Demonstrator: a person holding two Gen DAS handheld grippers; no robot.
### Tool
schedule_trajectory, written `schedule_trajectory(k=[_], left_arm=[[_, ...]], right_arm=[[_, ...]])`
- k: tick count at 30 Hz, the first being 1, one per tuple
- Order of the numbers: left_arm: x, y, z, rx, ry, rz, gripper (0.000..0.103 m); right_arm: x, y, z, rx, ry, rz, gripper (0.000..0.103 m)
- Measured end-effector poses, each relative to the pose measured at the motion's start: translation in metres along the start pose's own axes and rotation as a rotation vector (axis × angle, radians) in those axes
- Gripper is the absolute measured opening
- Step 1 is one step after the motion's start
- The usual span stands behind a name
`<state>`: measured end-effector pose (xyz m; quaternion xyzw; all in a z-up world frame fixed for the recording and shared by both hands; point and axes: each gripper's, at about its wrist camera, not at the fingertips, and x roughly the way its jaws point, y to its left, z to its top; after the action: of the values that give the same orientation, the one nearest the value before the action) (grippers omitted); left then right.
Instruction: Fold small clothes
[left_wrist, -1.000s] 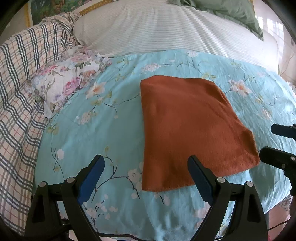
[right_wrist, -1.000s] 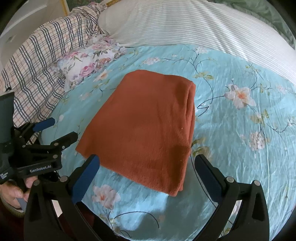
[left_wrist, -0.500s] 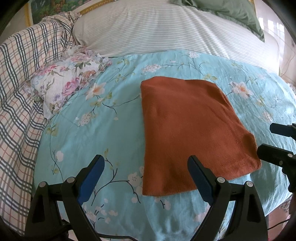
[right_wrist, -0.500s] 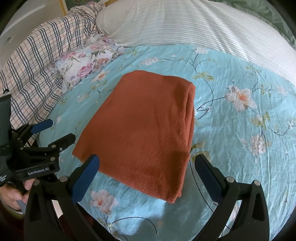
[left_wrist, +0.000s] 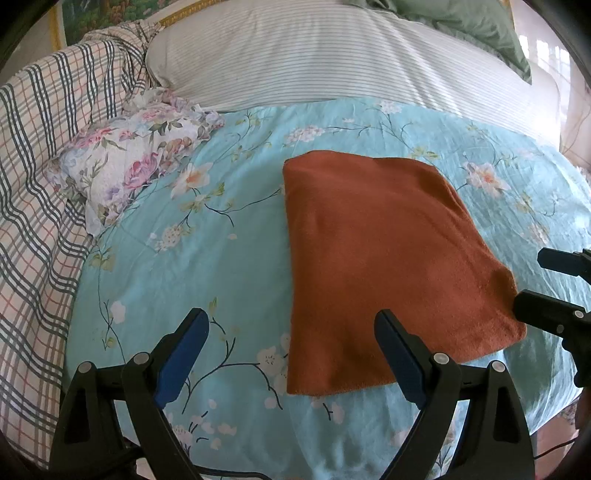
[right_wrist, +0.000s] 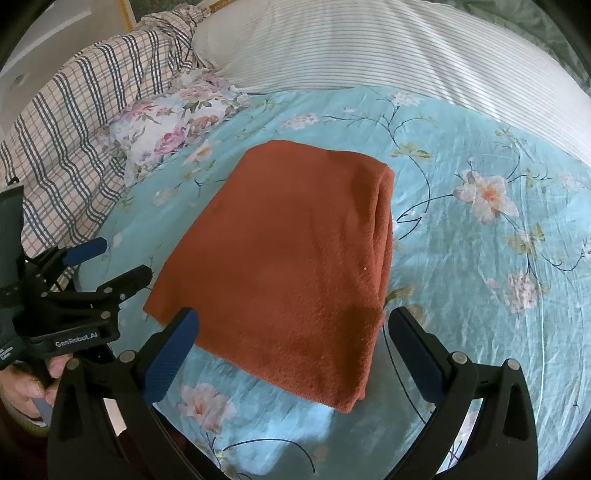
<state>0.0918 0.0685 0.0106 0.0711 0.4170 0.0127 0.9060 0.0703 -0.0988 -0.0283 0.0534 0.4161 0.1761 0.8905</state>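
A rust-orange cloth (left_wrist: 384, 258) lies folded flat in a rectangle on the blue floral bedsheet (left_wrist: 207, 266); it also shows in the right wrist view (right_wrist: 295, 266), with its folded edge on the right. My left gripper (left_wrist: 291, 354) is open and empty, just before the cloth's near left corner. My right gripper (right_wrist: 291, 350) is open and empty, hovering over the cloth's near edge. The right gripper shows at the right edge of the left wrist view (left_wrist: 554, 288), and the left gripper at the left of the right wrist view (right_wrist: 107, 266).
A small floral pillow (left_wrist: 129, 162) lies at the left on the sheet. A plaid blanket (left_wrist: 33, 192) is heaped along the left side. A striped white pillow (left_wrist: 332, 55) and a green pillow (left_wrist: 472, 22) lie at the back.
Both grippers have drawn back slightly from the cloth and stay open. The cloth has not moved.
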Motion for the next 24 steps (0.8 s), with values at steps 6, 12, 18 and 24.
schedule_trajectory(k=[6,12,18,24], left_arm=[[-0.0001,0.0001,-0.0003,-0.001,0.001,0.002,0.092],[0.001,0.0006,-0.0004,-0.004,0.004,0.004,0.092],[0.0011,0.0006,-0.0012,-0.005,0.003,0.005,0.092],[0.0013,0.001,-0.001,-0.004,0.003,0.004,0.092]], right_arm=[[0.0014,-0.0043,0.0024,0.013,0.0,0.009,0.102],[0.0019,-0.0018,0.0038,0.002,0.006,-0.001,0.102],[0.0032,-0.0032,0.0039,0.0,0.015,0.0,0.102],[0.0024,-0.0035,0.0042,-0.005,0.013,-0.001,0.102]])
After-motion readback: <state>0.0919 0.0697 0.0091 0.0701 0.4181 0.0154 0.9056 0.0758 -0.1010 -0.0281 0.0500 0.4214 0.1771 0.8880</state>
